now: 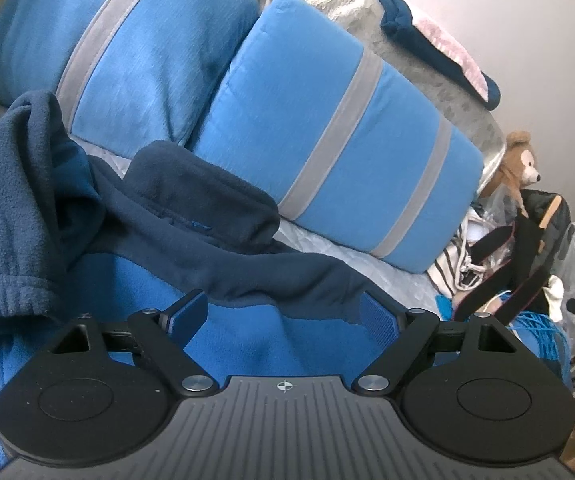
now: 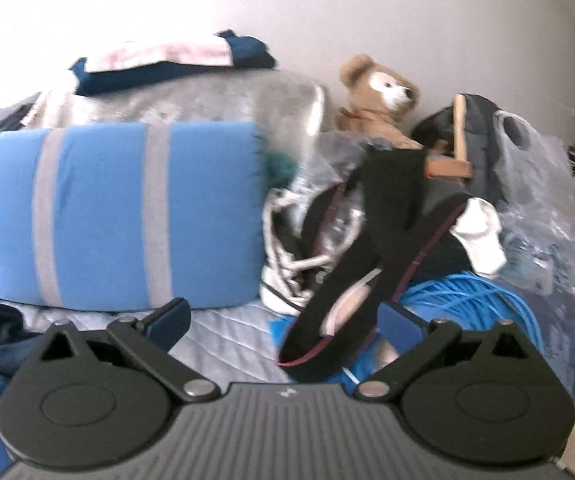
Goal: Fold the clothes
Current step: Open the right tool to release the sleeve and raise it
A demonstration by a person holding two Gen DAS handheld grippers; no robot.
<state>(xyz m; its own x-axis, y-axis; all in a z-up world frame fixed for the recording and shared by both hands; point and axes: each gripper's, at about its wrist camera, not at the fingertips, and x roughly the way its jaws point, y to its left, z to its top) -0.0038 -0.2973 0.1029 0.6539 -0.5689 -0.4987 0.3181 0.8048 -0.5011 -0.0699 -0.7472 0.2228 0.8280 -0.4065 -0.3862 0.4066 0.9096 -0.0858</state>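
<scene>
**Fleece half-gathered on the bed, both grippers empty**

We see the blue fleece jacket (image 1: pixel 247 320) lying rumpled on the quilted bed (image 1: pixel 327 240), just below the left gripper (image 1: pixel 283 316). Its fingers stand wide over the cloth and pinch nothing. The right gripper (image 2: pixel 283 328) is also spread wide and empty, aimed past the bed's edge toward the clutter, with no garment between its fingers.

The risks, as we judge them: the sleeve (image 1: pixel 11 216) is thrown up and bunched at the left, so a fold started now would trap that lump and come out crooked. Thick fleece springs back, and a shallow pinch may catch only the top layer. The right gripper faces a black strap (image 2: pixel 367 240) and a coil of blue cable (image 2: pixel 487 300); either could snag it if it sweeps low.

The jacket is soft, nappy pile, bright blue in the body and navy at the collar (image 1: pixel 195 188), with an elastic cuff. Behind it stand plump striped pillows (image 1: pixel 327 140), smooth-woven. A plush bear (image 2: pixel 379 96) sits among crinkled plastic bags (image 2: pixel 535 200).
</scene>
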